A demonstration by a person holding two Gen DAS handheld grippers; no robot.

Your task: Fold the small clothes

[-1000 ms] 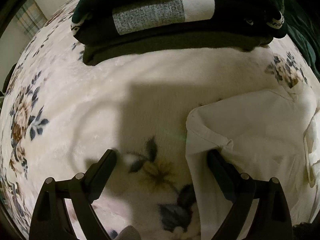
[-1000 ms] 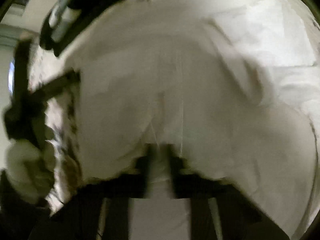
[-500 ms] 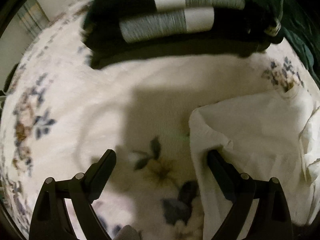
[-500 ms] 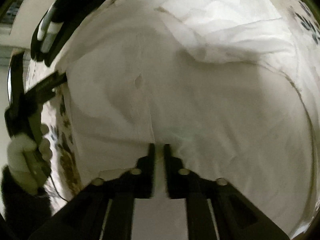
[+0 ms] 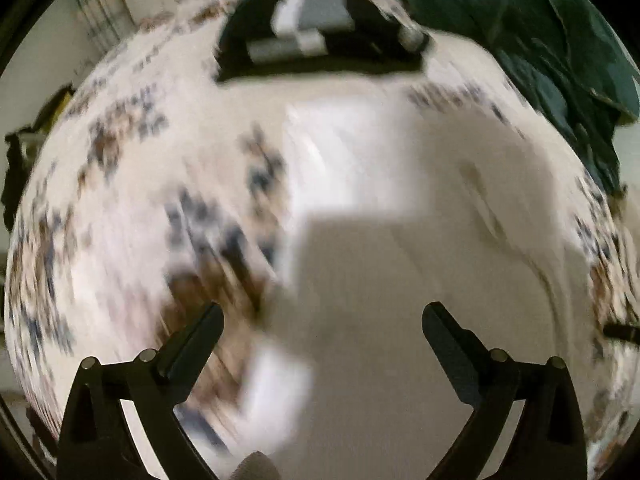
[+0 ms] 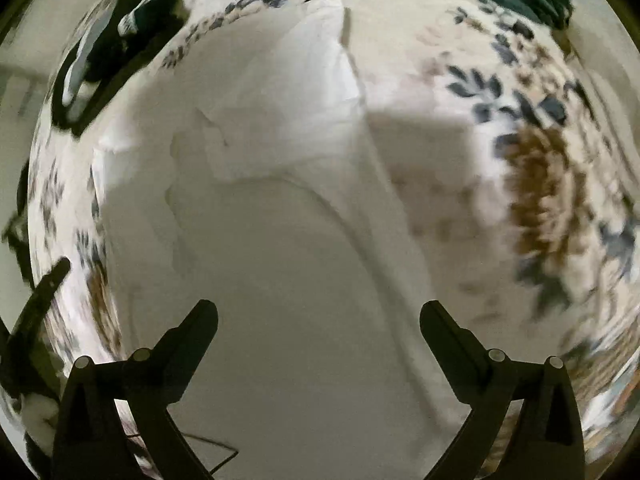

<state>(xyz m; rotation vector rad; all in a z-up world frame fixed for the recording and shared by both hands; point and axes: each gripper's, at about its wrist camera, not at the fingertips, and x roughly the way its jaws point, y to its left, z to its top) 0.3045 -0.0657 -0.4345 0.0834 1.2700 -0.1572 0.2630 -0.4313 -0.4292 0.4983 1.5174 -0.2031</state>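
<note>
A white garment [image 6: 280, 208] lies on the floral blanket [image 6: 532, 184], partly folded, with a doubled layer at its far end. It also shows, blurred, in the left wrist view [image 5: 380, 208]. My right gripper [image 6: 319, 316] is open and empty above the garment's near part. My left gripper [image 5: 322, 320] is open and empty above the garment's left edge; its arm shows at the left edge of the right wrist view [image 6: 44, 292].
A stack of folded dark clothes with grey and white stripes [image 5: 316, 36] sits at the far side of the blanket [image 5: 120, 200]; it also shows in the right wrist view [image 6: 112, 40]. A dark green cloth [image 5: 520, 40] lies at the far right.
My right gripper was shut on the white garment and has opened and let it go. Both grippers have pulled back and up; the left view now swings fast and is blurred.
</note>
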